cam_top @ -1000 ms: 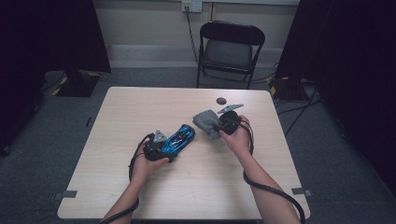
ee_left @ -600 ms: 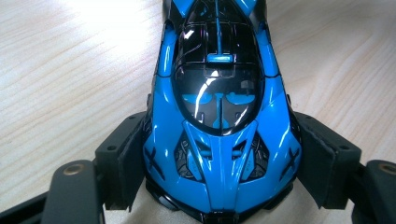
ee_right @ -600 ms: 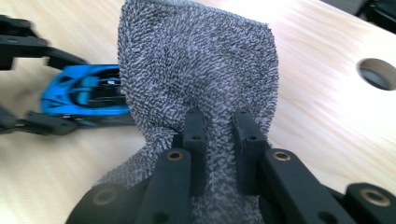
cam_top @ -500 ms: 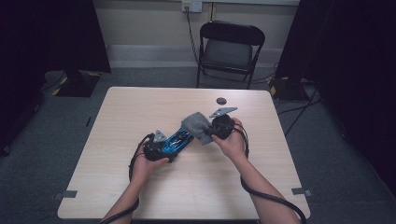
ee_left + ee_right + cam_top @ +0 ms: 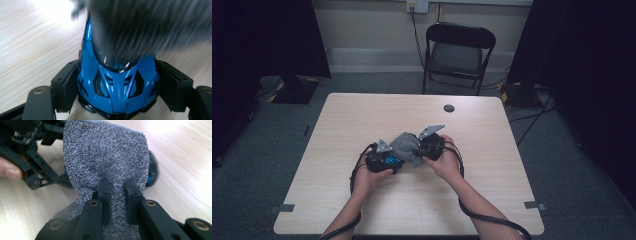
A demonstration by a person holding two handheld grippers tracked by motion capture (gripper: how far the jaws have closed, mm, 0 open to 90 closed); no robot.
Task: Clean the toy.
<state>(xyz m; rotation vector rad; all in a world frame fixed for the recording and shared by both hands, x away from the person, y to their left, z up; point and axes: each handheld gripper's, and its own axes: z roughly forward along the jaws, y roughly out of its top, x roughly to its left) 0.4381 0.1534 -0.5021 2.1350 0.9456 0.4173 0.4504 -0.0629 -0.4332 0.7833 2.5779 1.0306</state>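
Note:
A glossy blue toy car [image 5: 117,85] sits on the wooden table [image 5: 362,115], clamped at its sides by the pads of my left gripper [image 5: 117,90]. My right gripper [image 5: 117,195] is shut on a grey terry cloth [image 5: 105,157], which lies over the car's far half. In the high view the grey cloth [image 5: 406,145] covers most of the blue car [image 5: 391,160], with my left gripper [image 5: 384,159] on its left and my right gripper [image 5: 422,150] on its right, both hands close together at the table's middle.
A small dark round object [image 5: 449,108] lies near the table's far edge. A black folding chair [image 5: 458,50] stands behind the table. Cables trail from both grippers toward the near edge.
My right hand has carried the grey cloth leftward, from beside the car onto it. The left hand and the car have stayed put.

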